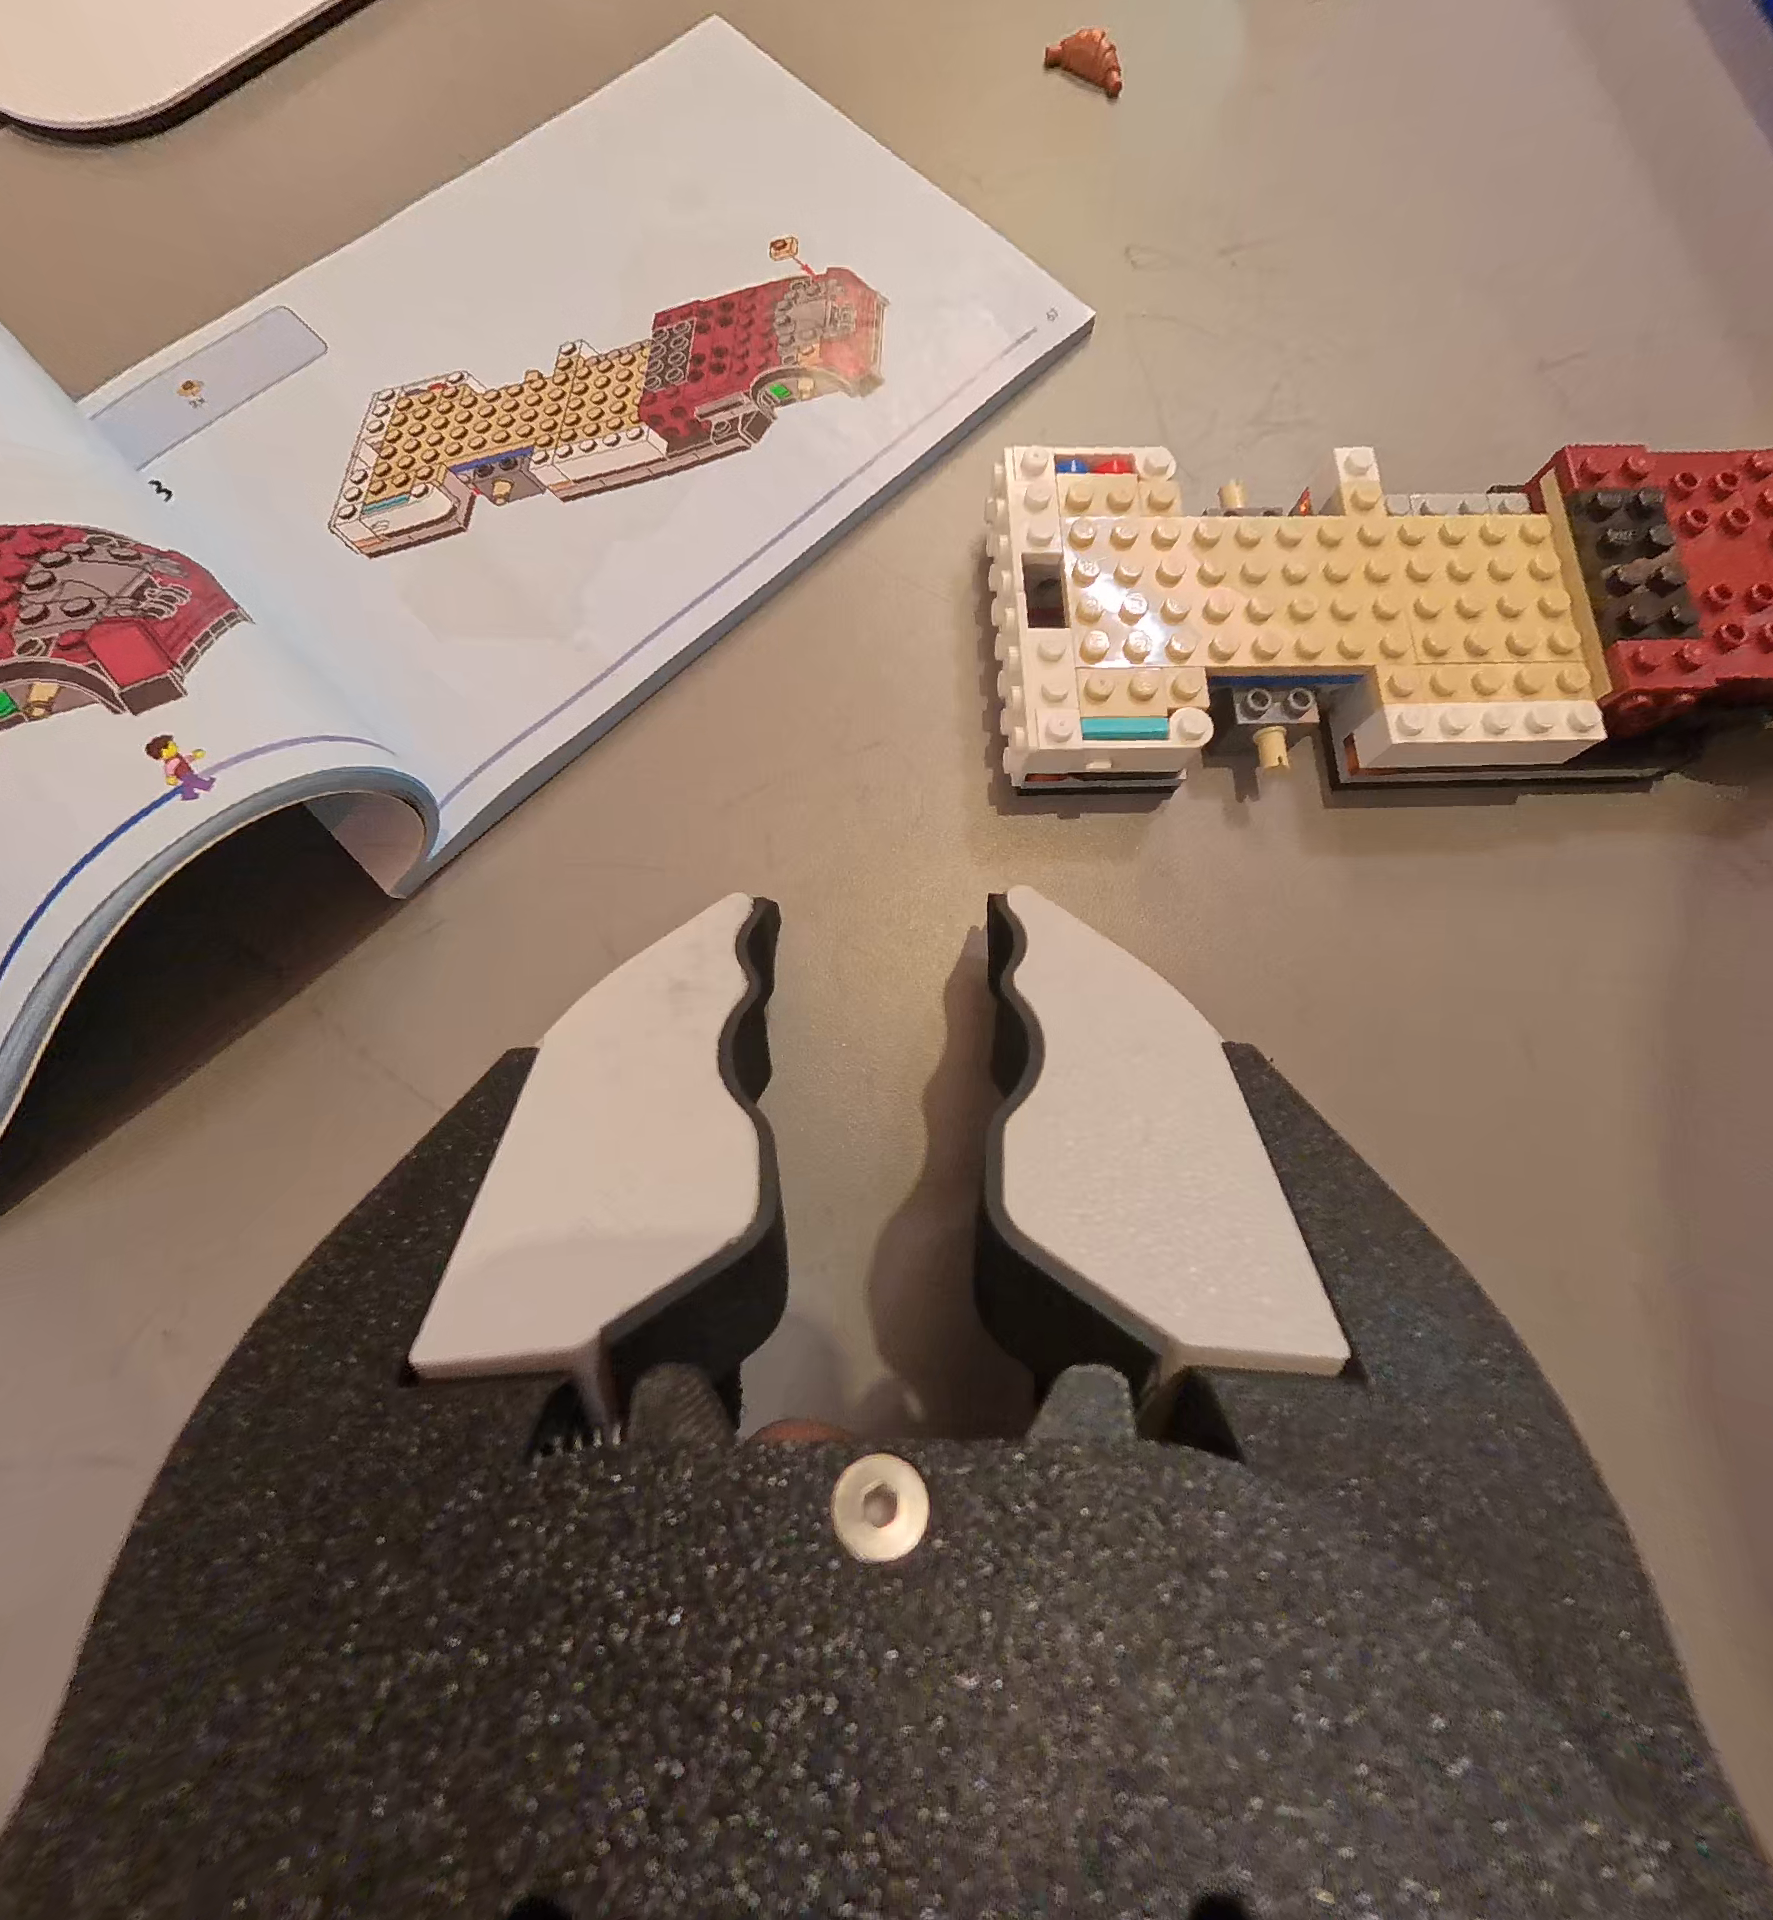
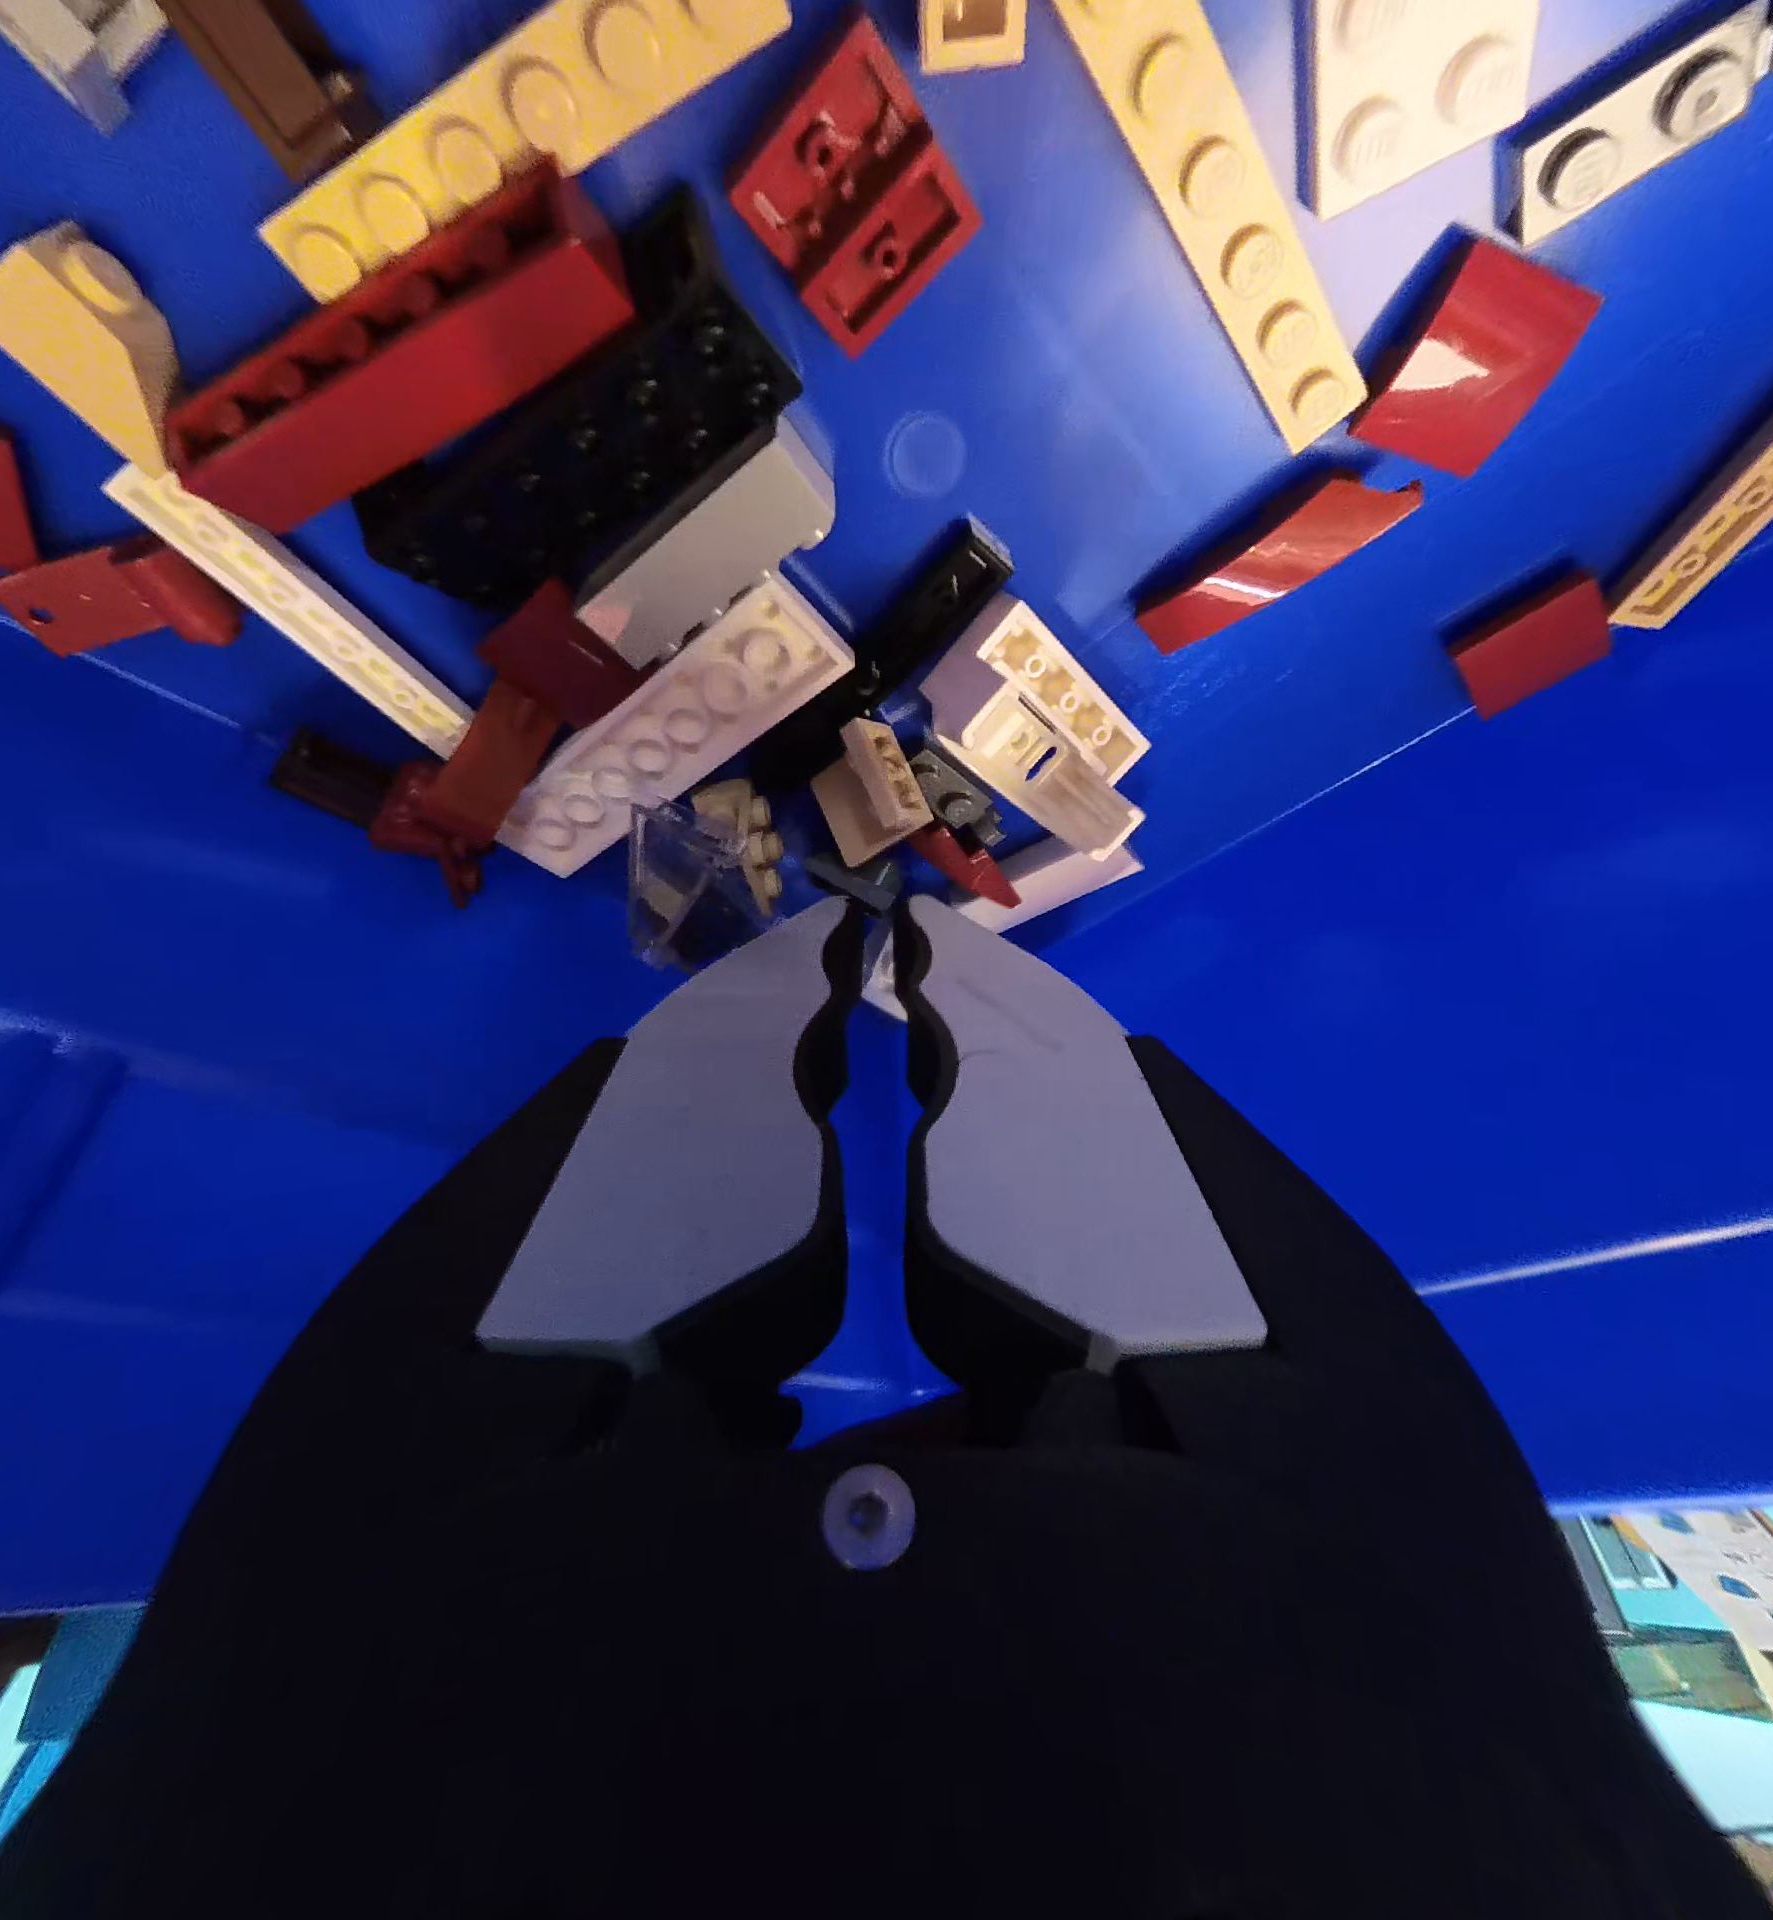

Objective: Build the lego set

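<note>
Glossy plastic bricks [image 2: 591, 717], glossy blue bin [image 2: 1381, 1039], matt paper booklet [image 1: 570, 343]

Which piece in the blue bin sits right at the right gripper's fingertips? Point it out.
The small dark grey plate, pinched at the tips of the right gripper. The clear sloped piece and dark red spike lie beside the tips, untouched.

Colours, both views.
Grey table [image 1: 1277, 260]; pale-blue booklet [image 1: 549, 208]; tan, white, dark-red, black brick model [image 1: 1381, 613] with teal tile [image 1: 1126, 727]; brown croissant piece [image 1: 1084, 60]. Blue bin [image 2: 1484, 935]: red, white, tan, black bricks; small grey piece [image 2: 856, 883] at grey fingertips [image 2: 809, 945].
</note>
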Motion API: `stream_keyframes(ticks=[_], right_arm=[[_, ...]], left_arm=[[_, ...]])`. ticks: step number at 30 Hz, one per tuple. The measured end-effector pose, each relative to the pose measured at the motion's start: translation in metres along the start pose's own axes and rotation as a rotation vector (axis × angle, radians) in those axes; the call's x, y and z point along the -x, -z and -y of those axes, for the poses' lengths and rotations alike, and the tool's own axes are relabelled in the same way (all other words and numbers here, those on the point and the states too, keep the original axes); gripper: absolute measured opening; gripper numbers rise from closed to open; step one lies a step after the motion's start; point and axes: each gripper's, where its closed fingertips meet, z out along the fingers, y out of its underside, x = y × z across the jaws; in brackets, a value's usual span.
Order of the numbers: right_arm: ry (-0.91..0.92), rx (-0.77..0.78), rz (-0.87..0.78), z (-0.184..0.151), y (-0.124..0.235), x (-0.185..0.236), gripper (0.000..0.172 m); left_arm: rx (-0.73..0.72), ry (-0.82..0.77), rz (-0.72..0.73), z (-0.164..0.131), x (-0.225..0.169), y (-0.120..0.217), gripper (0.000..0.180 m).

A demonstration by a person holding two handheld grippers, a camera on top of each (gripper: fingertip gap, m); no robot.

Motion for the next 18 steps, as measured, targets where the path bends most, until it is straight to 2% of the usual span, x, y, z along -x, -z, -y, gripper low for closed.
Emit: stream_keyframes(ticks=[5,10,14,18], right_arm=[[-0.029,-0.069,-0.033,0.0057,0.0109,-0.0009,0.002],[-0.041,-0.047,-0.04,0.0032,0.0072,-0.0037,0.007],[-0.04,-0.063,-0.041,0.0069,0.0071,-0.0057,0.004],[-0.047,-0.044,0.006,0.0064,0.0028,-0.0007,0.007]], left_arm=[[-0.004,-0.002,-0.001,0.0003,-0.0002,0.0004,0.04],[-0.002,-0.009,0.0,0.0001,-0.0008,0.0003,0.04],[-0.007,-0.008,0.001,0.0005,-0.0006,0.0007,0.04],[-0.005,-0.003,-0.003,0.0003,-0.0004,0.0004,0.04]])
